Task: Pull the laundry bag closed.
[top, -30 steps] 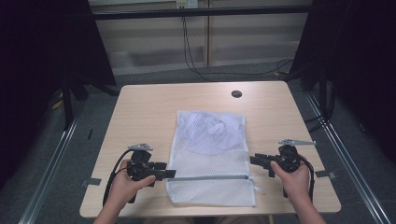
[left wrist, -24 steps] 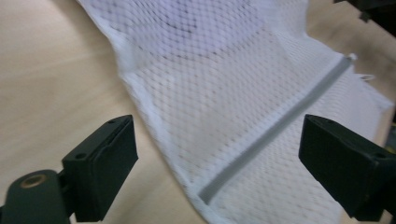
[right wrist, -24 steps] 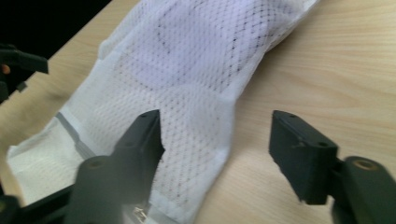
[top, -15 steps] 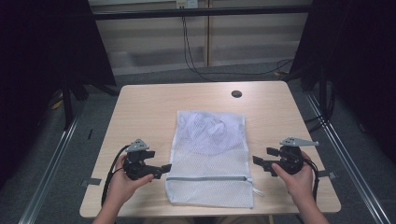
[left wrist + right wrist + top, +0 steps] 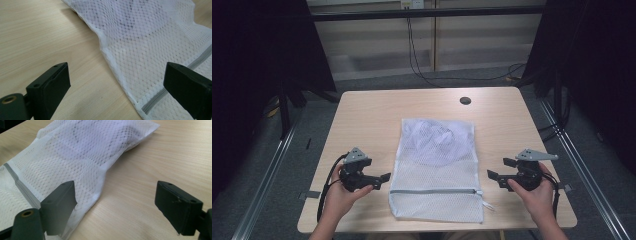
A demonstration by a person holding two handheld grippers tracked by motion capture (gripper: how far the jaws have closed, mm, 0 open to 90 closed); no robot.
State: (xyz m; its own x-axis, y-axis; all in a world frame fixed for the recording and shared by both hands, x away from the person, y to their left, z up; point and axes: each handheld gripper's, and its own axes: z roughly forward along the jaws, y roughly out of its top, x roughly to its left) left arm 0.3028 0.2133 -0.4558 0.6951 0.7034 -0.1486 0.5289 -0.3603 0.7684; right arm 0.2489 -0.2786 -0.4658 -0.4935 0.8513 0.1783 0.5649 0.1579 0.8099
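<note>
The right gripper [image 5: 115, 208] holds its two black jaws wide apart above the pale wooden table [image 5: 160, 157], with nothing between the pads; they have just been opening. A white mesh laundry bag [image 5: 82, 150] lies flat on the wood, bulging at its far end over what may be pale fabric inside. Its near edge runs just past the left jaw, and a grey zipper strip [image 5: 18, 183] crosses the bag at the left.

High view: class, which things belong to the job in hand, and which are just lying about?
Job in hand:
mesh bag
zip
left gripper
right gripper

Lying about:
black disc
cables
</note>
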